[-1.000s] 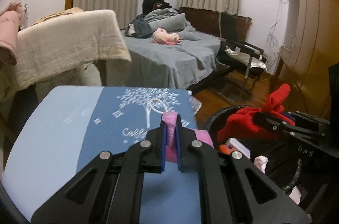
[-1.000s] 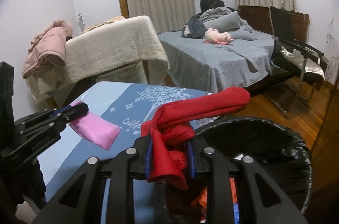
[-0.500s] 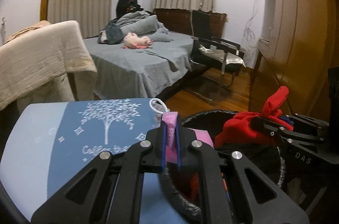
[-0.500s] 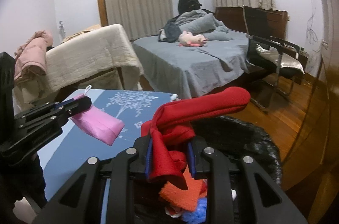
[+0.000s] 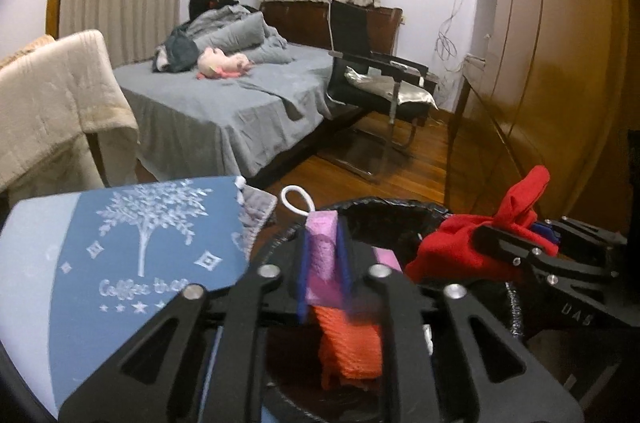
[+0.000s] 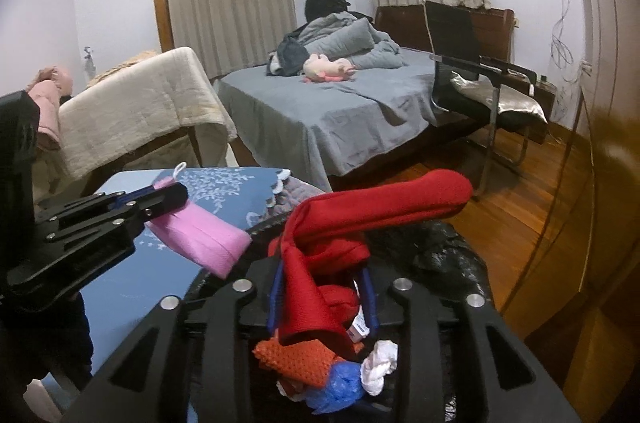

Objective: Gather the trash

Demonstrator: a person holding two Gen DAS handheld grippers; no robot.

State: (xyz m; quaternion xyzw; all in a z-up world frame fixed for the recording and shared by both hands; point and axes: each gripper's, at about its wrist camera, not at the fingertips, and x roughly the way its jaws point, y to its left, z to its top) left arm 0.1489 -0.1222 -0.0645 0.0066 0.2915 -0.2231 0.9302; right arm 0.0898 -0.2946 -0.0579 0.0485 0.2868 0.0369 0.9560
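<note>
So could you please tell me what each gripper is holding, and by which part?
Left gripper: pink pouch, by its looped end. Right gripper: red cloth, by its bunched middle. Both jaws are opening.

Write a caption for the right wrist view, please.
Right claw, opening, with red knitted cloth above black-lined trash bin; left claw brings pink sponge.

The counter [image 5: 132,263] wears a blue cloth, pale at its near-left edge and darker where a white tree, stars and lettering are printed. Both claws are black with blue pads. The left claw [image 5: 322,263] shows a pink sponge [image 5: 320,255] with a white loop; the right claw [image 6: 324,297] a red cloth [image 6: 360,207]. The bin [image 6: 448,251] is lined black, with orange mesh [image 6: 298,359], blue and white scraps inside. The far bed [image 6: 340,103] is grey.
</note>
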